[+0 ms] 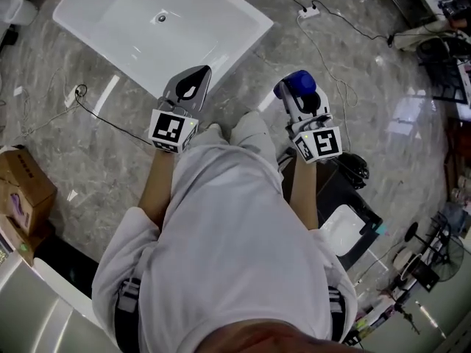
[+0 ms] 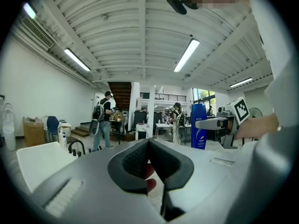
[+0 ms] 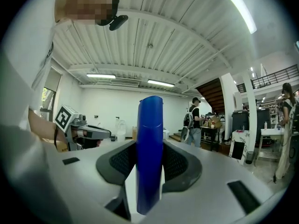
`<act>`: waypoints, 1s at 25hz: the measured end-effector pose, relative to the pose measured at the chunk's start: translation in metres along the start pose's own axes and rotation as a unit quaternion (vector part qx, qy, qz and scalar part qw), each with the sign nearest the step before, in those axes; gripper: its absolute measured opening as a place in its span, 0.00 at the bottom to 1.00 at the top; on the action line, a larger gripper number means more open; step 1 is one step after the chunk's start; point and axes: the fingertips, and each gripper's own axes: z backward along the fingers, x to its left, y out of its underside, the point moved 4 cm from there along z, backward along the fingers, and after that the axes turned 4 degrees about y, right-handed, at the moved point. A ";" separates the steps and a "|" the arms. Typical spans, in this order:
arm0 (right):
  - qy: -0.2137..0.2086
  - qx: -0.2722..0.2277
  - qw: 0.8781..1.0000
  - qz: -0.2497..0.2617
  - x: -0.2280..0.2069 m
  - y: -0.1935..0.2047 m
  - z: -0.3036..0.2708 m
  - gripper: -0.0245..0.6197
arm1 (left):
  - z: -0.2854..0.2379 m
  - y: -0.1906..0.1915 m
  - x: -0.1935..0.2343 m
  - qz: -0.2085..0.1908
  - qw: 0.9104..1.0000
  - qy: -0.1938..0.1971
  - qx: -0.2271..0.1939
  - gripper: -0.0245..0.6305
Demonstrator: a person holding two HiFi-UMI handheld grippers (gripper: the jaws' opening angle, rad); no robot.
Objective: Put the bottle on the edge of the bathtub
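Your head camera looks steeply down past your torso (image 1: 235, 234) to the floor (image 1: 368, 101) and the bathtub (image 1: 221, 20) at the frame's top. Each gripper camera sits close behind its fingers (image 2: 133, 161), facing level across the hall. Both share the staircase (image 2: 122, 93). The left one also takes in the right gripper (image 2: 200, 123), the right one the left gripper (image 3: 107, 133).

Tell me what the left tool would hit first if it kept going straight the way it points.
Probably nothing near: the left tool points level, with the bathtub lower and to its left. The way looks free, though depth is unclear.
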 end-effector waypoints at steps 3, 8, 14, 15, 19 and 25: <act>-0.015 -0.004 1.000 -0.002 -0.026 0.005 -0.028 0.28 | -0.022 0.005 0.013 -0.002 1.000 -0.015 0.005 0.04; -0.043 -0.018 0.999 -0.013 -0.078 0.011 -0.090 0.28 | -0.072 0.005 0.044 -0.016 0.998 -0.056 -0.003 0.04; -0.095 -0.047 0.994 -0.011 -0.134 0.016 -0.159 0.28 | -0.137 -0.013 0.077 -0.030 0.990 -0.112 -0.075 0.04; -0.105 -0.052 0.993 -0.011 -0.143 0.017 -0.171 0.28 | -0.149 -0.011 0.083 -0.030 0.990 -0.118 -0.073 0.03; -0.141 -0.061 0.988 -0.015 -0.170 0.030 -0.222 0.28 | -0.192 0.001 0.108 -0.027 0.988 -0.139 -0.067 0.03; -0.184 -0.063 0.981 -0.003 -0.203 0.066 -0.301 0.28 | -0.247 0.040 0.146 -0.010 0.987 -0.153 -0.056 0.04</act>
